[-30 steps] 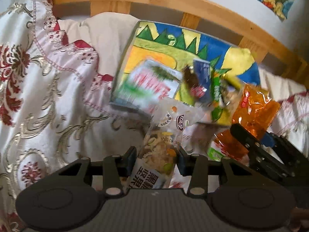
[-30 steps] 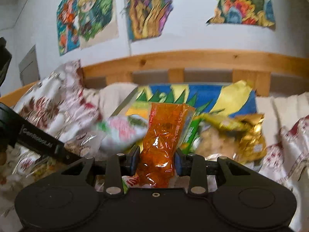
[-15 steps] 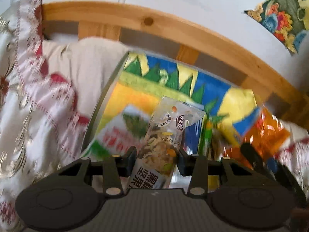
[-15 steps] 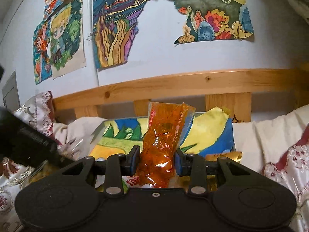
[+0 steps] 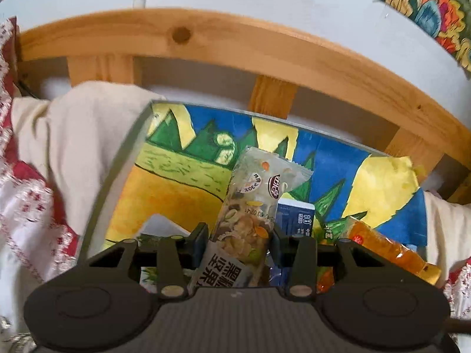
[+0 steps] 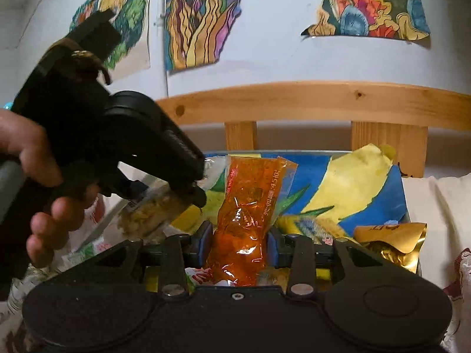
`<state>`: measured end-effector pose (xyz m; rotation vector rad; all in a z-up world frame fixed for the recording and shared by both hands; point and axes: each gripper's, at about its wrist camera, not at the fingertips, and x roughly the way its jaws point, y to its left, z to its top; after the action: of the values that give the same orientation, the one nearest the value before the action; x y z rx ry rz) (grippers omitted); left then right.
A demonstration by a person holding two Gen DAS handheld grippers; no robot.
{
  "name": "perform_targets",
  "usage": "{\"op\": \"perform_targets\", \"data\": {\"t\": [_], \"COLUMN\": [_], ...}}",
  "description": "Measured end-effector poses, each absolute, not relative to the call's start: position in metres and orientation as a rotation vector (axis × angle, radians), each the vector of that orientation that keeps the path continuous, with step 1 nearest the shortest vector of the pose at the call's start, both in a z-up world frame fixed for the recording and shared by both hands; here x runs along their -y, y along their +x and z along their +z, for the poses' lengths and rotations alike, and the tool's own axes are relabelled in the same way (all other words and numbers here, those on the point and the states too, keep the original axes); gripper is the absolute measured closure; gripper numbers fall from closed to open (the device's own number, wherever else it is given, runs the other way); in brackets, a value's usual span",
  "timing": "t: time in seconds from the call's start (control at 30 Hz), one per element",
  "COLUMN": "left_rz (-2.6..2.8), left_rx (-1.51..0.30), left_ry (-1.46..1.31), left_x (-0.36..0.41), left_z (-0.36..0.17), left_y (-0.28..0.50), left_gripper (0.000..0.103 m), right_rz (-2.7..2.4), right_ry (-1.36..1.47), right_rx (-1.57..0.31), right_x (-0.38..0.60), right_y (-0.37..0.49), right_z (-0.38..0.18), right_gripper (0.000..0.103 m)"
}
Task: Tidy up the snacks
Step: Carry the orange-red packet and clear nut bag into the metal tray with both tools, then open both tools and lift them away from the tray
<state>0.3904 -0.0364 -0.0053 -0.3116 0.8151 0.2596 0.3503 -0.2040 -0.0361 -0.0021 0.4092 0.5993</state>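
My left gripper (image 5: 240,238) is shut on a clear nut-mix snack packet (image 5: 259,188), which stands upright over the painted box (image 5: 117,182). In the right wrist view that left gripper (image 6: 197,197) reaches in from the left with the nut-mix packet (image 6: 147,214) in it, held by a person's hand (image 6: 35,153). My right gripper (image 6: 239,244) holds an orange snack packet (image 6: 250,194) upright over the same box (image 6: 353,182). Its jaws are opening, with the pads still against the packet. The orange packet (image 5: 394,250) also shows at the lower right of the left wrist view.
The box holds a blue packet (image 5: 297,214), a gold packet (image 6: 391,235) and other wrappers. A wooden headboard rail (image 5: 265,50) runs just behind it. White and red patterned bedding (image 5: 44,176) surrounds the box. Paintings (image 6: 203,20) hang on the wall.
Both grippers moved forward toward the box and headboard with their packets. The left gripper now fills the left side of the right wrist view.
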Motion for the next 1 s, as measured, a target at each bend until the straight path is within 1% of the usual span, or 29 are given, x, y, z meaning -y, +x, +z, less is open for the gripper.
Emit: {"op": "perform_targets", "data": {"t": [0.07,0.17,0.2,0.23,0.27,0.37,0.4,0.47,0.6,0.67,0.77,0.83,0.93,1.0], "left_rz": [0.258,0.249,0.245,0.242,0.242,0.244,0.243,0.242,0.251,0.252,0.258,0.258,0.265,0.269], "left_rx": [-0.827,-0.844,-0.849,-0.851,-0.845,-0.833,-0.826,-0.818,-0.807,-0.795,-0.760,-0.740,-0.703,-0.673], "left_ry": [-0.322,-0.332,-0.331,-0.330,-0.329,-0.332,-0.340,-0.352,-0.360,-0.368,-0.375,-0.380,-0.386,-0.393], "left_x": [0.038,0.041,0.042,0.042,0.042,0.039,0.037,0.034,0.029,0.026,0.022,0.018,0.010,0.003], "left_z": [-0.014,-0.022,-0.024,-0.024,-0.023,-0.020,-0.018,-0.015,-0.008,-0.003,0.008,0.014,0.023,0.028], "left_y": [0.394,0.398,0.398,0.399,0.398,0.396,0.395,0.392,0.385,0.381,0.372,0.364,0.347,0.334], "left_gripper": [0.056,0.055,0.055,0.055,0.053,0.045,0.044,0.038,0.031,0.025,0.018,0.015,0.007,0.004], "right_rz": [0.593,0.594,0.588,0.582,0.579,0.579,0.580,0.578,0.570,0.563,0.556,0.544,0.532,0.525], "right_ry": [-0.005,0.005,0.002,-0.002,-0.005,-0.001,-0.001,-0.005,-0.013,-0.012,-0.011,-0.018,-0.026,-0.026], "right_rx": [-0.419,-0.418,-0.414,-0.405,-0.397,-0.395,-0.393,-0.386,-0.374,-0.368,-0.353,-0.338,-0.318,-0.304], "right_x": [0.204,0.205,0.205,0.205,0.205,0.205,0.205,0.205,0.203,0.203,0.202,0.202,0.202,0.202], "right_y": [0.352,0.353,0.352,0.352,0.351,0.351,0.350,0.349,0.346,0.344,0.339,0.335,0.327,0.321], "right_z": [-0.040,-0.042,-0.042,-0.042,-0.042,-0.042,-0.042,-0.041,-0.038,-0.036,-0.030,-0.025,-0.014,-0.007], "right_gripper": [0.061,0.056,0.048,0.043,0.042,0.039,0.037,0.034,0.026,0.023,0.018,0.013,0.008,0.005]}}
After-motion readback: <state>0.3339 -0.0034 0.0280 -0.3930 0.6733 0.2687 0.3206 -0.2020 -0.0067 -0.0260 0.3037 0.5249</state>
